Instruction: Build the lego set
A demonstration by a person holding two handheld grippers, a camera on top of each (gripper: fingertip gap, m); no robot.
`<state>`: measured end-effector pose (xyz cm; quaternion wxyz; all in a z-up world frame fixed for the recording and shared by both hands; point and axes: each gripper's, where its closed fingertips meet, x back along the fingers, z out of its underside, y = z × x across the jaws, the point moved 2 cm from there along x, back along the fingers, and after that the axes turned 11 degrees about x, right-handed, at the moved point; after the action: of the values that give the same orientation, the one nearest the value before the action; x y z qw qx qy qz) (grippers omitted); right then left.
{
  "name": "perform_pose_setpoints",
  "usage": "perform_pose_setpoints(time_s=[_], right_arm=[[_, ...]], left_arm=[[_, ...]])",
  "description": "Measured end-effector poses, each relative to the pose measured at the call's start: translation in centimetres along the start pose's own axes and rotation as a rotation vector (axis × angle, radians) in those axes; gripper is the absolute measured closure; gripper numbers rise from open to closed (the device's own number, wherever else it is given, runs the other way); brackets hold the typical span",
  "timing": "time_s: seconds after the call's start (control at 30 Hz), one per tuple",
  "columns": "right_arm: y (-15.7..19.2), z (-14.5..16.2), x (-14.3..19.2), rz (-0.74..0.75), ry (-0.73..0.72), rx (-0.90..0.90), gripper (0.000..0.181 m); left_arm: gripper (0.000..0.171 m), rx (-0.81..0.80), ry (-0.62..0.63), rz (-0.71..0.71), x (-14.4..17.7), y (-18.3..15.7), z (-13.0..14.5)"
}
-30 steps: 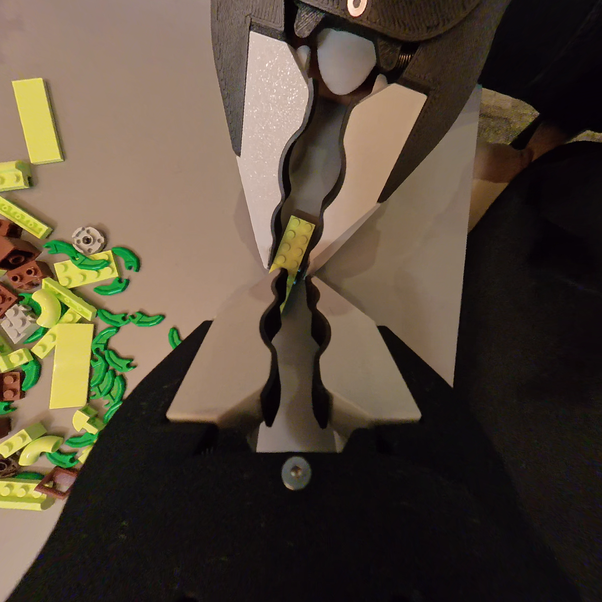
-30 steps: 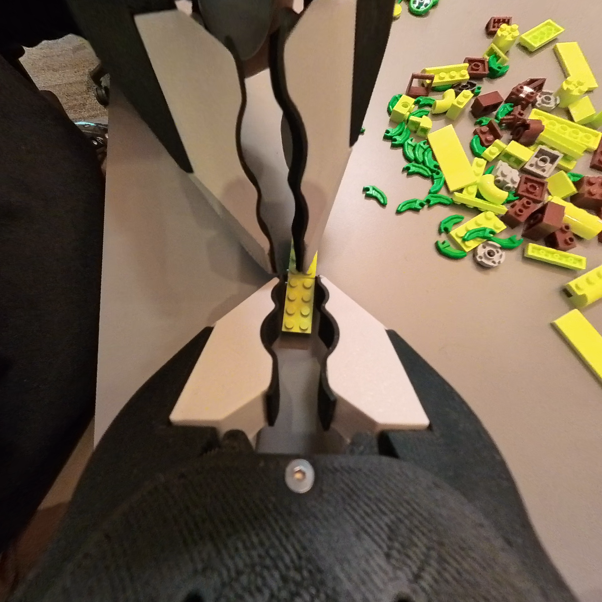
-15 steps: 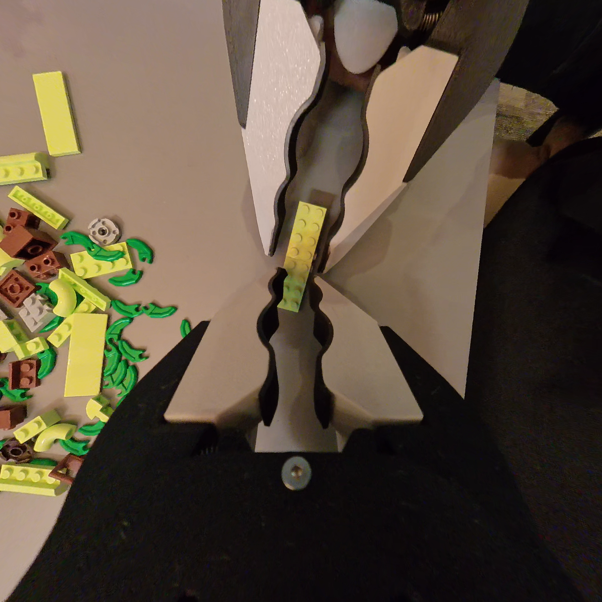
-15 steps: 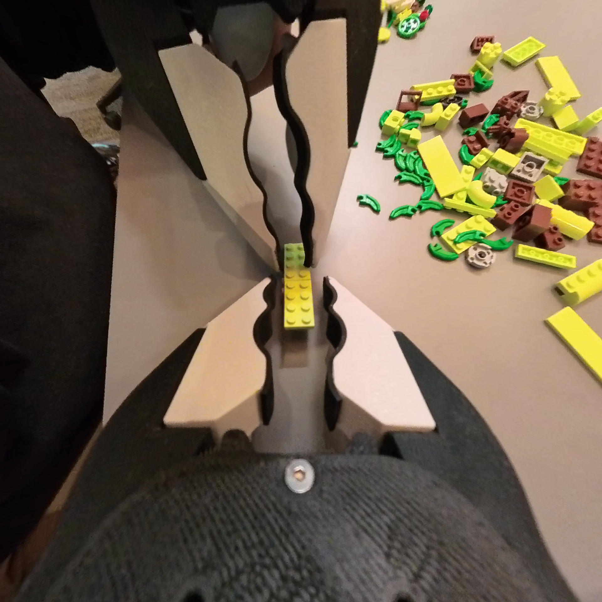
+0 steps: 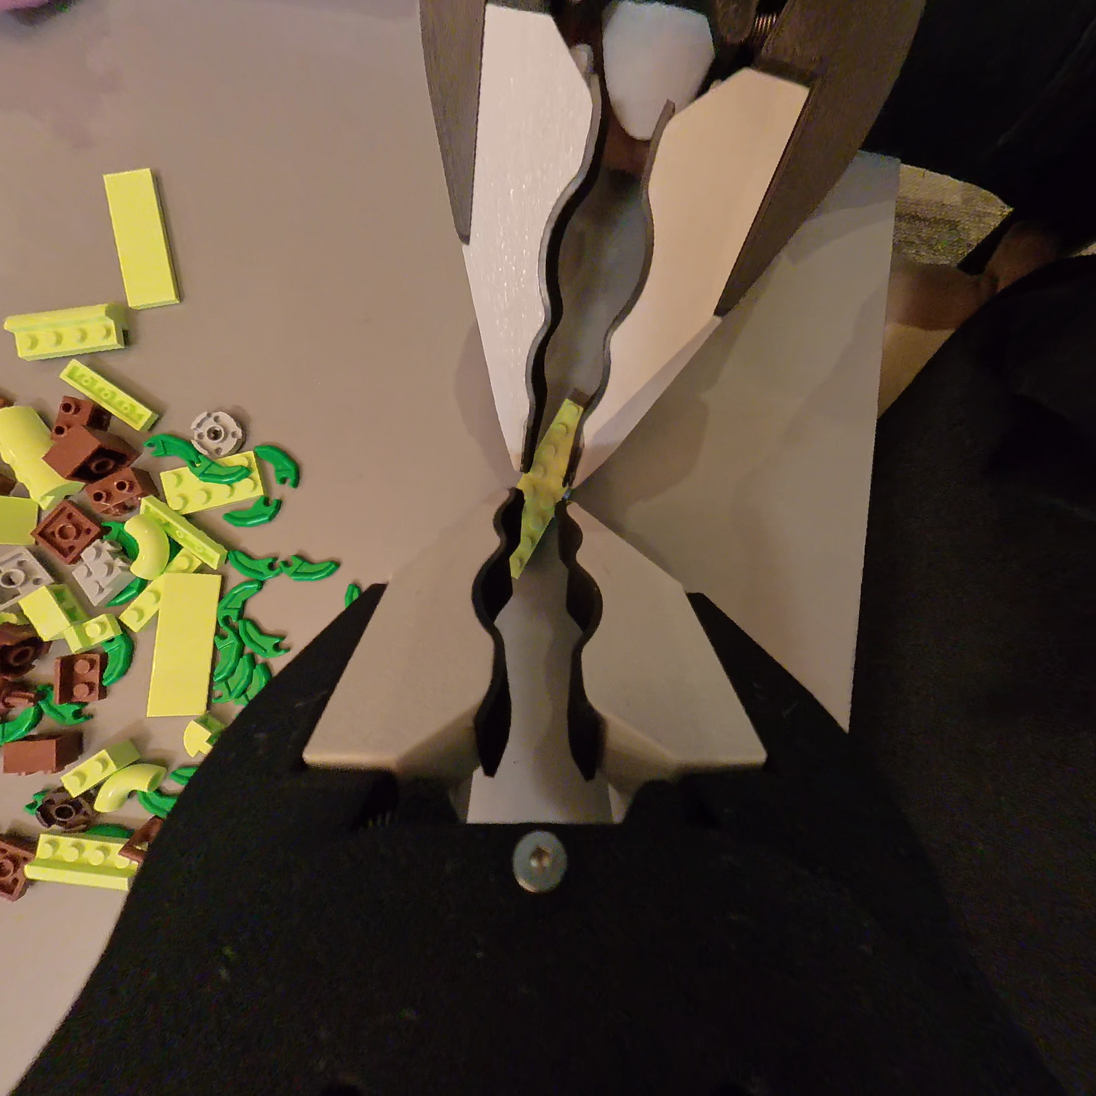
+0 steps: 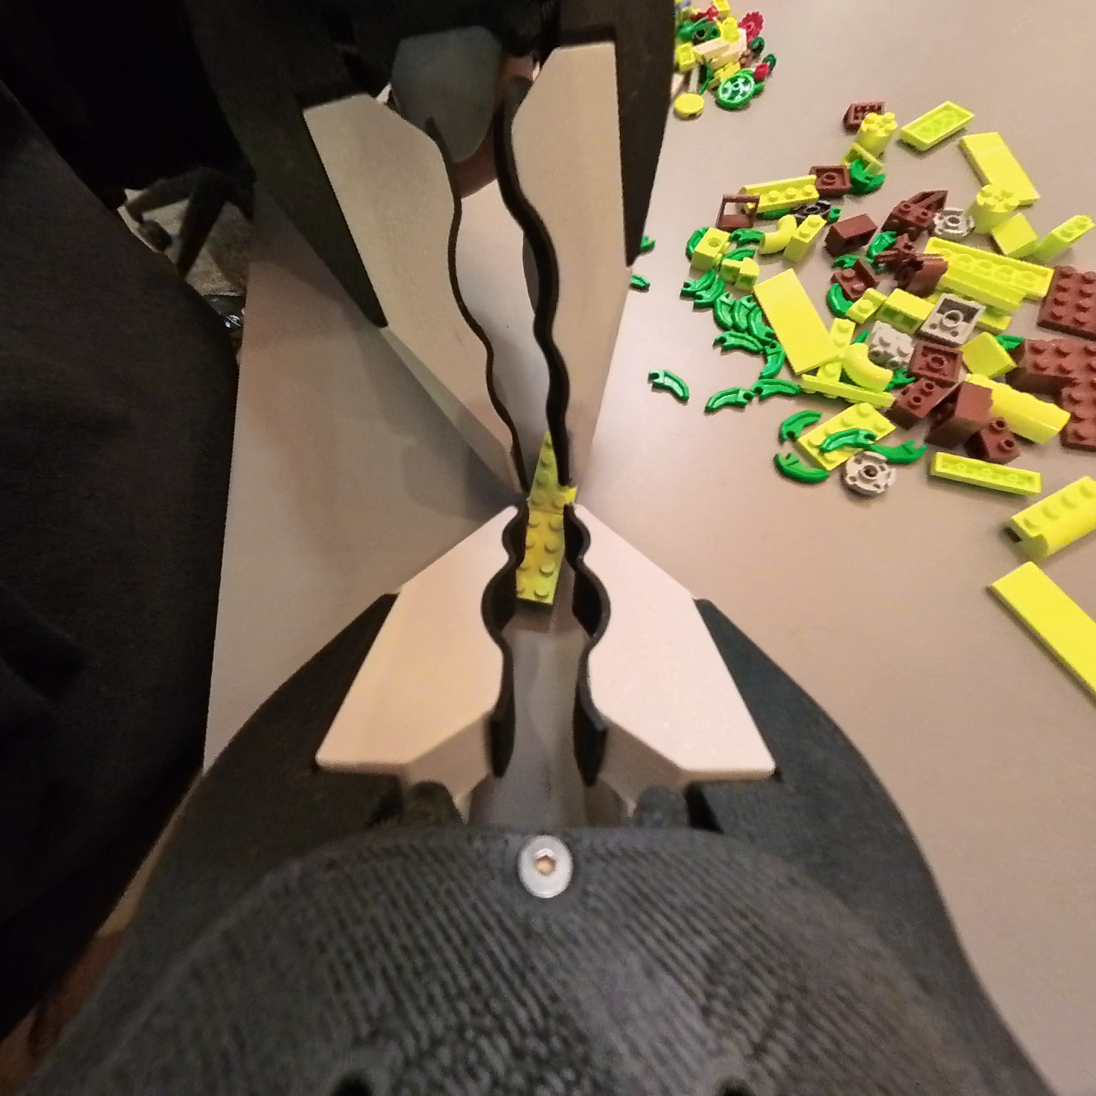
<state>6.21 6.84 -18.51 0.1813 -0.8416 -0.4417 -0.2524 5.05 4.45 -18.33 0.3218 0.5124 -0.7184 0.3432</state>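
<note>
A lime plate [image 6: 541, 548] hung above the table [image 6: 771, 593], near its edge, tilted on its long axis and pinched at both ends as I worked the rig. My right gripper [image 6: 542, 522] clamped one end; my left gripper [image 5: 537, 504], tip to tip with it, clamped the other. Loose pieces [image 6: 889, 332] in lime, brown, green and grey lay scattered further in from that edge, well apart.

Two grippers [image 5: 537, 504] [image 6: 542, 504] meet at centre, with one lime plate [image 6: 541, 554] between them. At nine o'clock in the left wrist view: two large smooth lime tiles [image 5: 141, 237] [image 5: 184, 643], one round grey plate [image 5: 217, 433].
</note>
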Motion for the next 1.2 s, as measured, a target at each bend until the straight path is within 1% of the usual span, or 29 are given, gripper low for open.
perform_pose_setpoints(time_s=[0.1,0.27,0.4,0.63,1.2], right_arm=[[0.01,0.00,0.01,-0.003,-0.002,-0.003,0.171],[0.12,0.34,-0.37,-0.003,0.035,0.009,0.166],[0.07,0.23,-0.27,0.002,0.025,0.010,0.164],[0.24,-0.33,-0.44,0.005,0.003,0.025,0.165],[0.13,-0.15,-0.69,0.029,0.029,0.038,0.169]], left_arm=[[0.163,0.003,0.009,0.002,-0.18,0.01,0.16],[0.163,0.002,0.021,-0.001,-0.43,0.00,0.35],[0.163,0.004,0.022,0.000,-0.45,-0.02,0.34],[0.164,0.008,0.021,-0.001,-0.49,-0.03,0.30],[0.164,0.001,0.020,-0.026,-0.44,0.16,0.38]])
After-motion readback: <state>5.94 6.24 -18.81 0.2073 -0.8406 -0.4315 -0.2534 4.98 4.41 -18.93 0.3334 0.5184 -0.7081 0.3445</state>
